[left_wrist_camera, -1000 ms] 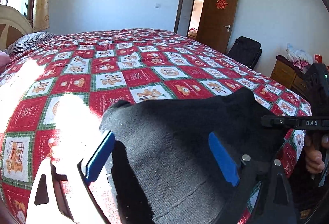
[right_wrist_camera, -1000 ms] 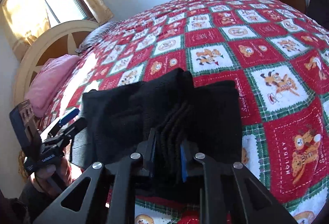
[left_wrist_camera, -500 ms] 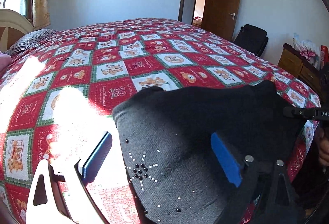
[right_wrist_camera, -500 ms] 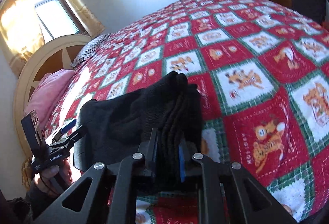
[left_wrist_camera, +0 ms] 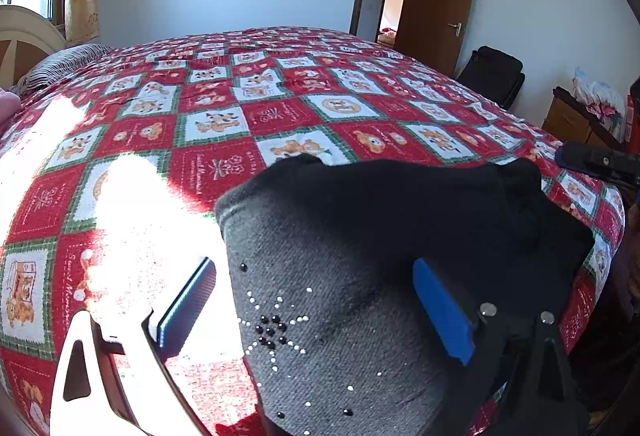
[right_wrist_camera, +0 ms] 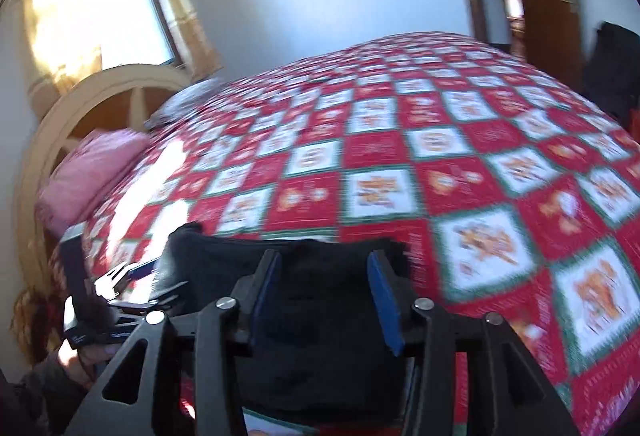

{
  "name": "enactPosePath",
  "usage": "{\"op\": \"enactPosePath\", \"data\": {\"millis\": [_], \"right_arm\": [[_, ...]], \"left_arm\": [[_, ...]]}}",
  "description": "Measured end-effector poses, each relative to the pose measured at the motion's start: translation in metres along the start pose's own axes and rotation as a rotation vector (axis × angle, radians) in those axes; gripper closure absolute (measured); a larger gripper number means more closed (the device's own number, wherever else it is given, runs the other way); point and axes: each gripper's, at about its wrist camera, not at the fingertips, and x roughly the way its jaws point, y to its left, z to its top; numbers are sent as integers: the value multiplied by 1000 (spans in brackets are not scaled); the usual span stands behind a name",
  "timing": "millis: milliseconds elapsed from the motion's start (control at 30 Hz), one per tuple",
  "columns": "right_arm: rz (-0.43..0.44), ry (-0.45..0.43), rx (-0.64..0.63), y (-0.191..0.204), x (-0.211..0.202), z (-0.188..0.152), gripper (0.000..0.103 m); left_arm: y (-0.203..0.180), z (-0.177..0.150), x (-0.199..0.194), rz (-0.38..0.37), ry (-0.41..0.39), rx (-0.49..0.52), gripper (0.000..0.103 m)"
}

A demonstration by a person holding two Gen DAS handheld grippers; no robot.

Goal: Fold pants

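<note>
The left gripper (left_wrist_camera: 316,312) is spread wide and holds nothing. One finger (left_wrist_camera: 188,306) is over the sunny blanket (left_wrist_camera: 200,107), just off the left end of the pants (left_wrist_camera: 400,236). The other finger is over the cloth. The pants are dark and lie in a folded bundle at the near edge of the bed. The end by the left gripper has a star made of little beads (left_wrist_camera: 274,328). The long way of the bundle runs across the bed edge, from the left gripper over to the right one. It is thicker and more bunched at the far right end. The right gripper (right_wrist_camera: 326,294) is spread too and pinches nothing. The pants lie right in front of it and partly under it, in the gap. That picture is blurry, so I cannot tell if its fingers touch the cloth. Both grippers are close, one near each end. I think the next step is to grab an end and fold it toward the other.
</note>
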Motion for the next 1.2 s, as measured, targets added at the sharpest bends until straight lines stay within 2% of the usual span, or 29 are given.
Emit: {"op": "enactPosePath", "data": {"millis": [100, 167, 233, 300, 467, 633, 700, 800, 867, 1000, 1067, 1133, 1200], "right_arm": [[-22, 67, -9, 0, 34, 3, 53], [-54, 117, 49, -18, 56, -1, 53], [-34, 132, 74, -30, 64, -7, 53], [-34, 125, 44, -29, 58, -9, 53], [-98, 123, 12, -20, 30, -17, 53], [-139, 138, 9, -19, -7, -44, 53], [-164, 152, 24, -24, -16, -53, 53], [-140, 185, 45, -30, -16, -63, 56], [-128, 190, 62, -34, -14, -66, 67], [-98, 191, 100, -43, -12, -66, 73], [-91, 191, 108, -46, -12, -67, 79], [-91, 191, 108, -49, -11, -73, 80], [-89, 200, 104, -53, -7, -80, 80]], "left_arm": [[1, 0, 1, -4, 1, 0, 2], [2, 0, 1, -6, 2, -2, 0], [3, -1, 3, -16, 7, -7, 0], [3, -1, 4, -18, 10, -13, 0], [1, 1, -3, -2, 7, -11, 0], [-16, 17, -22, -5, -59, 32, 0], [-29, 27, -23, -30, -71, 64, 0], [-52, 39, -12, -82, -48, 108, 0], [-66, 45, 1, -116, -27, 124, 0], [-98, 53, 35, -193, 54, 157, 0], [-111, 51, 51, -131, 76, 204, 0], [-119, 47, 66, -84, 113, 245, 0], [-124, 42, 71, -57, 108, 276, 0]]}}
